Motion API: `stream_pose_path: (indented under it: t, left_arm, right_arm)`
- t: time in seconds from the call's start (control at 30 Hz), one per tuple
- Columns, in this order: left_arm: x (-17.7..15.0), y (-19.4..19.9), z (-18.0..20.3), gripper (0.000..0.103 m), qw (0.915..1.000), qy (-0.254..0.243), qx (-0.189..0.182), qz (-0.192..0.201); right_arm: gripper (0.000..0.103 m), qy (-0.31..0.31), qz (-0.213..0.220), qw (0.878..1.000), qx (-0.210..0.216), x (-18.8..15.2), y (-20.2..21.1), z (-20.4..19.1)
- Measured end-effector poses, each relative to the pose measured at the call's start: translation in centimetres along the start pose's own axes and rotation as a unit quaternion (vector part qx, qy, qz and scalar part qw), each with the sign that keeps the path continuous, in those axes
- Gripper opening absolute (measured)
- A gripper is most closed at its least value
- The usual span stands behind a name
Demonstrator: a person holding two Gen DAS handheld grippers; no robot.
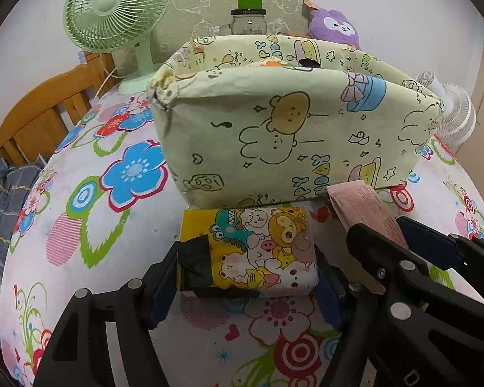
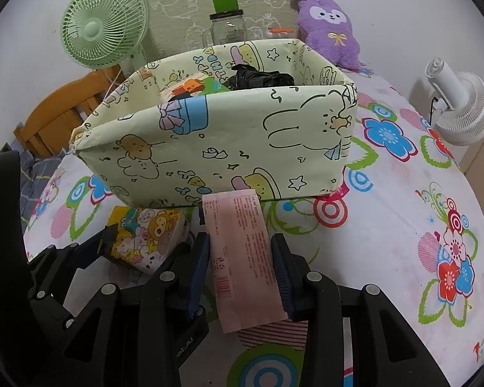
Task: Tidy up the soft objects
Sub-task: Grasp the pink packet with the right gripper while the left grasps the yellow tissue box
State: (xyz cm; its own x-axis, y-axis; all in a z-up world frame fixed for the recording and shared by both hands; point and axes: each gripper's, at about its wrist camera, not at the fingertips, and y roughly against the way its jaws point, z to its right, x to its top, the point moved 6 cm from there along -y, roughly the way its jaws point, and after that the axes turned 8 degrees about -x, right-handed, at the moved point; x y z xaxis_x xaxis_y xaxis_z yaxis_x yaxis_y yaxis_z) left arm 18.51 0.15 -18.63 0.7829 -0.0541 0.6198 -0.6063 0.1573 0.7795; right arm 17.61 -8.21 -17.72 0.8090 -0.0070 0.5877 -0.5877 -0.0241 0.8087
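A pale green cartoon-print fabric bin (image 1: 284, 135) stands on the flowered table; it also shows in the right wrist view (image 2: 229, 148), holding a black bundle (image 2: 258, 79) and an orange-printed pack (image 2: 190, 88). My left gripper (image 1: 247, 258) is shut on a yellow cartoon tissue pack (image 1: 255, 248) just in front of the bin; the pack also shows in the right wrist view (image 2: 145, 238). My right gripper (image 2: 242, 267) is shut on a pink pack (image 2: 245, 258), held near the bin's front wall; it also shows in the left wrist view (image 1: 368, 213).
Behind the bin stand a green fan (image 2: 103, 32), a glass jar with a green lid (image 2: 226, 22) and a purple plush toy (image 2: 329, 29). A white fan (image 2: 458, 103) stands at the right edge. A wooden chair (image 1: 42, 113) is at the left.
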Motion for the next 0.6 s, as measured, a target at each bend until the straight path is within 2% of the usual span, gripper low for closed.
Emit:
stream_pose_path:
  t: [0.6]
  left_arm:
    - [-0.7,5.6,3.2,0.074,0.999,0.008,-0.013,0.041]
  right_arm:
    - [0.042,-0.008,0.043,0.999,0.001,-0.9,5.4,2.4]
